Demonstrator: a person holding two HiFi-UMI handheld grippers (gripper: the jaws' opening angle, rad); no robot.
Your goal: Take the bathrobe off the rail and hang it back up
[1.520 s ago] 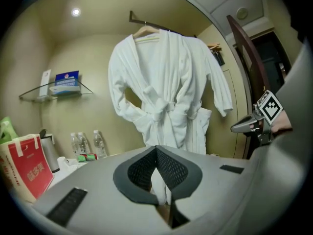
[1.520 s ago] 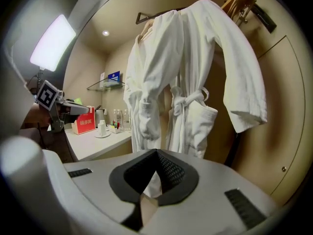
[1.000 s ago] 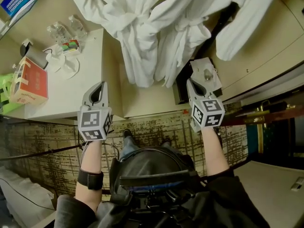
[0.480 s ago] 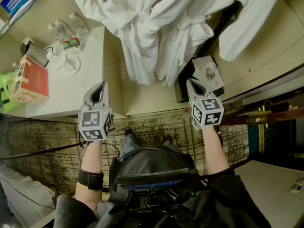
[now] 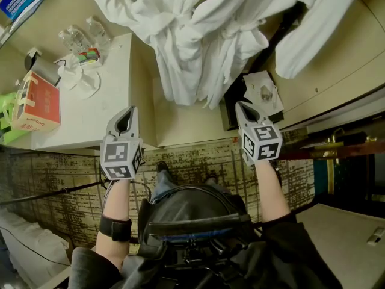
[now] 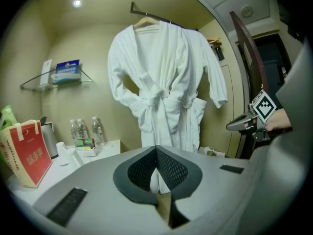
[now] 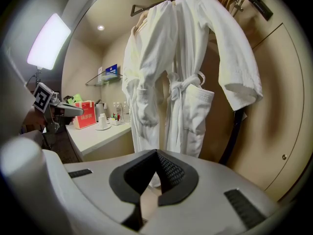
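the bathrobe [image 6: 161, 82] hangs on a wooden hanger [image 6: 146, 22] hooked over the rail [image 6: 146, 10], high on the wall. its belt is knotted at the waist and its sleeves are slack. its long axis runs straight down from the hanger to the hem. in the right gripper view the white cloth reads as two robes side by side, and i cannot tell where one ends.

a robe on the rail fits two stages alike: one yet to be lifted off, or one already hung back. the pictures do not settle which.

relation to my jaws: the robe lies ahead of both grippers and above them, with the hanger and rail well overhead. the left gripper [image 5: 124, 120] and the right gripper [image 5: 243, 110] stand apart from the cloth, one to each side of the hem. the right looks the nearer, by my judgement. both pairs of jaws are clenched on nothing.

surroundings:
- the counter [image 5: 90, 113] stands to the left, just beside the hem. it carries water bottles [image 6: 85, 131], a kettle [image 6: 48, 138] and a red bag [image 6: 24, 153].
- a dark upright post [image 7: 234, 131] stands behind the right sleeve.
- any reach to the hanger from the left passes over the counter's edge.
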